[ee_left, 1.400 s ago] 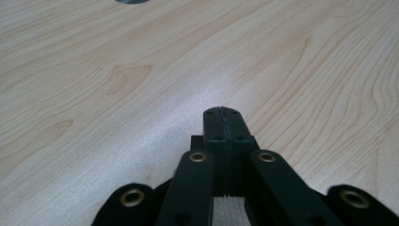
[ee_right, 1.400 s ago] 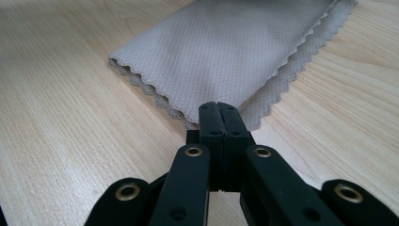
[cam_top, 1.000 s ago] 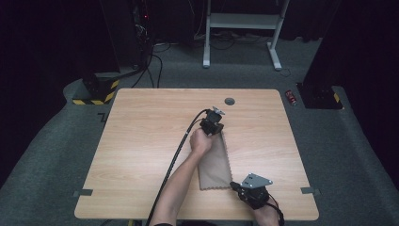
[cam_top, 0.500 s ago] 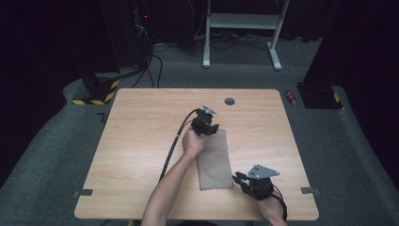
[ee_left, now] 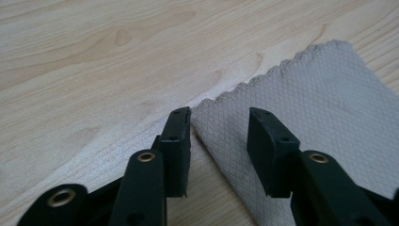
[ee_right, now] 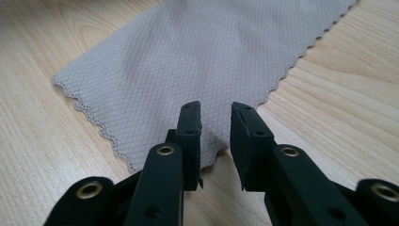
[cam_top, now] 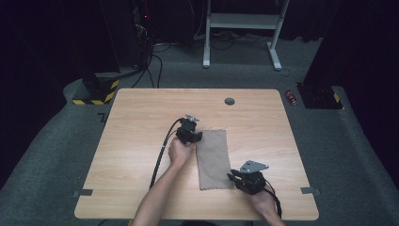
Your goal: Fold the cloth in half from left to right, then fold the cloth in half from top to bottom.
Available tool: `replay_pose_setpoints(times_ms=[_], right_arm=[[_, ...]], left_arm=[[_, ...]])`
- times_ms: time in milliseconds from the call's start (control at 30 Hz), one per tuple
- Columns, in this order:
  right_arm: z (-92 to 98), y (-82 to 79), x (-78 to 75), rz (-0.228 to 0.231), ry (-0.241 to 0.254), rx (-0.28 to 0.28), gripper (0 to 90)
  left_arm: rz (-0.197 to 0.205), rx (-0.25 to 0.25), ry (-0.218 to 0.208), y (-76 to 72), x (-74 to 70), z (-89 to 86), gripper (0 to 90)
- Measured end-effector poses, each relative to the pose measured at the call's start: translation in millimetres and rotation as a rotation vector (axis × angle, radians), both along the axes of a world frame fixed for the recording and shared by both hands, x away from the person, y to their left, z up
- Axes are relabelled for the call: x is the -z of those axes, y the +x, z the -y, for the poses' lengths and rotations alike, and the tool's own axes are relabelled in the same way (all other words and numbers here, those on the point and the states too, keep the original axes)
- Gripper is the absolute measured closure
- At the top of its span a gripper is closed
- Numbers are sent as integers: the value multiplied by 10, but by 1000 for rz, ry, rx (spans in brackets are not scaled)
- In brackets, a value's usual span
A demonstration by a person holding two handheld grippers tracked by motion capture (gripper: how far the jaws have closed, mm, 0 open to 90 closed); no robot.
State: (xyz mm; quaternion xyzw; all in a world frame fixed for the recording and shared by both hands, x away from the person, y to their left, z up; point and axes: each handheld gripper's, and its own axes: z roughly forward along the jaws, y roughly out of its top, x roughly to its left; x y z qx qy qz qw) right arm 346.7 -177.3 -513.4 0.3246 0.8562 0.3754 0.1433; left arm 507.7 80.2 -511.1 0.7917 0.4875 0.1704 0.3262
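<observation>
Your cloth [cam_top: 214, 160] is a flat grey-beige rectangle with a fine diamond weave and scalloped edges, lying mid-table on the pale wood-grain table [cam_top: 131, 136]. Your left gripper [cam_top: 194, 135] at its far corner and right gripper [cam_top: 234, 178] at its near corner have just been opening, jaws apart, nothing pinched.

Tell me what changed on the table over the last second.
Both grippers let go of the cloth: their jaws have just been opening. The left gripper slid off its far end to its left corner, jaws straddling that edge. The right gripper sits at the near right corner, jaws apart over it. The cloth went from slanted and bunched to flat and straight. The table stayed as it was.
</observation>
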Motion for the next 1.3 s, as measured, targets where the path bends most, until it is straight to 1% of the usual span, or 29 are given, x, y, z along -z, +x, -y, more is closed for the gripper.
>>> replay_pose_setpoints(times_ms=[33, 67, 100, 133, 167, 200, 233, 300, 333, 400, 433, 500, 600, 733, 833, 900, 933, 967, 1000, 1033, 1100, 1167, 1200, 1300], right_arm=[[4, 0, 3, -4, 2, 4, 735], [9, 1, 5, -4, 2, 7, 735], [15, 0, 5, -8, 2, 9, 736], [20, 1, 4, -12, 2, 9, 736], [21, 1, 6, -14, 0, 9, 736], [16, 0, 9, -18, -2, 9, 736], [12, 3, 11, -18, -7, 5, 736], [2, 5, 20, -20, -11, 2, 736], [-4, 7, 26, -23, -14, 1, 735], [-13, 15, 38, -27, -16, 1, 733], [-14, 17, 39, -31, -18, 2, 731], [-19, 20, 41, -34, -18, 6, 725], [-36, 23, 48, -35, -17, 5, 718], [-64, 31, 49, -35, -16, 0, 712], [-92, 32, 50, -36, -14, 2, 707], [-110, 39, 51, -33, -17, 0, 701], [-118, 47, 49, -34, -20, -1, 696], [-122, 53, 49, -31, -20, -1, 694], [-124, 59, 51, -31, -18, 3, 692], [-121, 64, 52, -32, -16, 5, 692], [-116, 70, 54, -34, -11, 12, 691], [-115, 73, 56, -32, -10, 13, 687], [-113, 74, 55, -31, -11, 13, 686], [-97, 80, 51, -29, -12, 14, 682]], left_arm=[[1, 0, 0, 2, 15, 11, 631], [9, -2, 12, 3, 16, 19, 651], [7, 0, 6, 4, 16, 25, 681], [4, 3, 11, 8, 11, 25, 723], [-2, 9, 7, 8, 9, 30, 756], [-4, 20, 9, 11, 6, 30, 785], [-7, 30, 9, 13, 3, 40, 833], [-3, 46, 30, 18, -5, 67, 879], [-1, 52, 38, 28, -9, 75, 884], [-9, 59, 39, 51, -16, 59, 889], [-15, 58, 33, 62, -16, 54, 890], [-8, 54, 41, 84, -16, 43, 891], [-9, 53, 36, 123, -14, 17, 892], [6, 55, 62, 177, -14, 13, 893], [12, 51, 72, 210, -17, 0, 892], [11, 50, 65, 211, -15, -25, 889], [16, 51, 62, 204, -17, -30, 884], [29, 47, 60, 184, -28, -36, 874], [31, 52, 56, 171, -40, -46, 839], [31, 58, 41, 150, -57, -54, 811], [40, 68, 20, 87, -93, -77, 737], [36, 75, -9, 8, -120, -101, 665], [43, 81, -9, -41, -133, -118, 645], [47, 95, -26, -218, -160, -168, 591]])
